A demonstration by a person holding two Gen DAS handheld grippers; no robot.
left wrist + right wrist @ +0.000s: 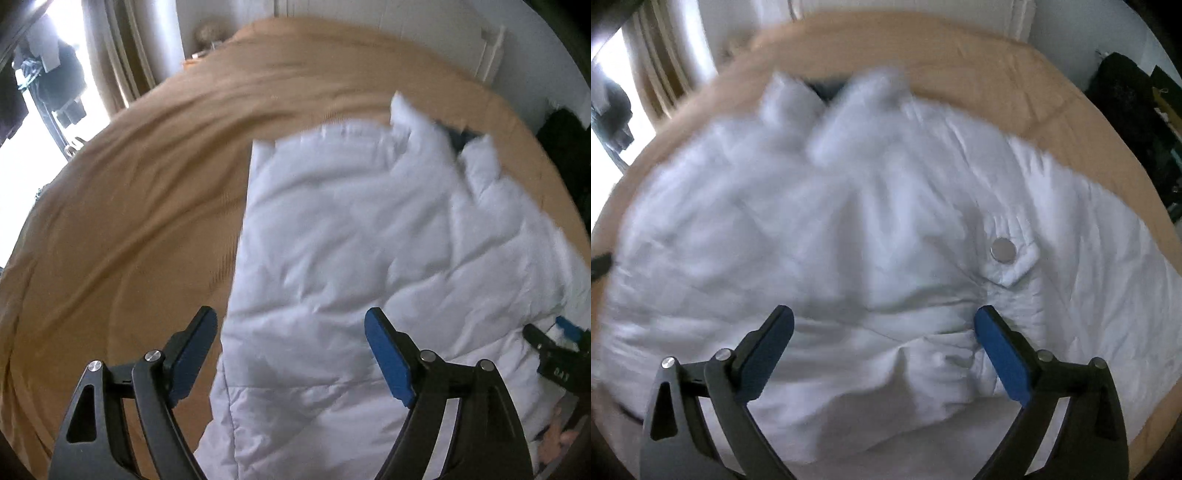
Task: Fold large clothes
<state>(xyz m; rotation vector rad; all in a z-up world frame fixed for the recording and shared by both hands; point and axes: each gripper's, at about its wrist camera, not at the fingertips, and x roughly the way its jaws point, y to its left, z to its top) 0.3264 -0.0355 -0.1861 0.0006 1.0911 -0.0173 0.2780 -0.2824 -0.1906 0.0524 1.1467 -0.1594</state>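
Closest thing in the left wrist view is the left gripper (291,325) at the bottom of the frame, black arms w/ blue pads, jaws spread wide and nothing between them. It sits right over the left edge of a white puffer jacket (351,236), which fills the center and right of the frame, laid out on a tan bedspread (129,206). Jacket collar end is toward the upper right, dark lining peeking out there, kinda blurry tho. Bright window (22,155) in the upper left, white radiator (493,51) at the top right.

Right wrist view: right gripper (884,323) at the bottom, also wide open, not holding anything, with jacket fabric bunched up between and below the fingers. Silver snap button (1002,250) on a pocket flap sits just above the right finger, center-right of the frame. In the left view the right gripper shows at the far right edge, down on the jacket.
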